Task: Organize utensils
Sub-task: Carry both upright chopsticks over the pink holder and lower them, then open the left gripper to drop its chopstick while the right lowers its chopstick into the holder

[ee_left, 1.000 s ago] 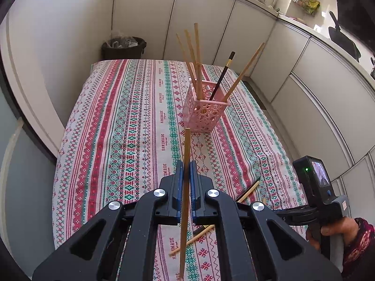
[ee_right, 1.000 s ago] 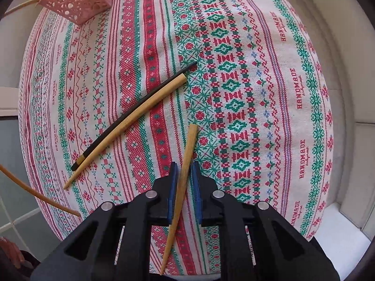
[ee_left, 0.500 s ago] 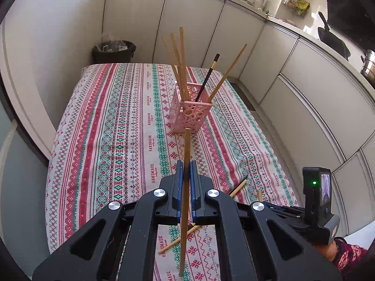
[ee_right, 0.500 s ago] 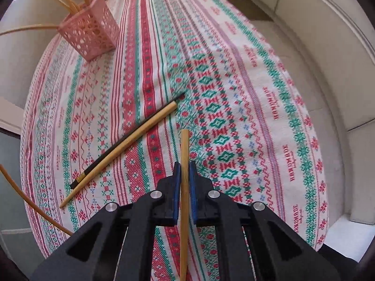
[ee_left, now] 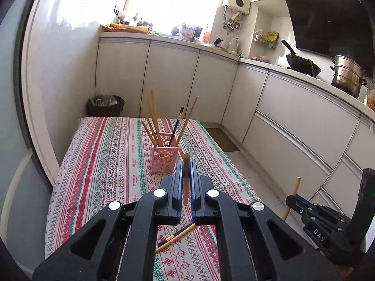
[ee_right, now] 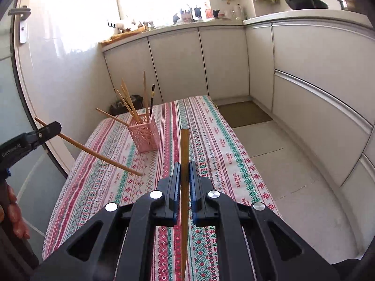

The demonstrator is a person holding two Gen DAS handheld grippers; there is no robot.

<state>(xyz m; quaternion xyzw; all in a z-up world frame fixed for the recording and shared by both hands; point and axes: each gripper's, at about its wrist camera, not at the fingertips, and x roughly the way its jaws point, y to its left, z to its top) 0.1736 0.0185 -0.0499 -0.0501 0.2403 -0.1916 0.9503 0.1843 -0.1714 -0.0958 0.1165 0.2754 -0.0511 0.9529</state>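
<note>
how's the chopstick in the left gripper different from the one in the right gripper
The left gripper holds its chopstick slanted, tip angling down over the tablecloth; the right gripper holds its chopstick upright. The left chopstick looks round at the end, the right squarer. Both are plain wood, clamped, off the cloth.

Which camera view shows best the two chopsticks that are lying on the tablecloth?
The left wrist view. There the lying pair, one wooden and one black, shows on the tablecloth just below the left gripper. The right wrist view does not show them.
</note>
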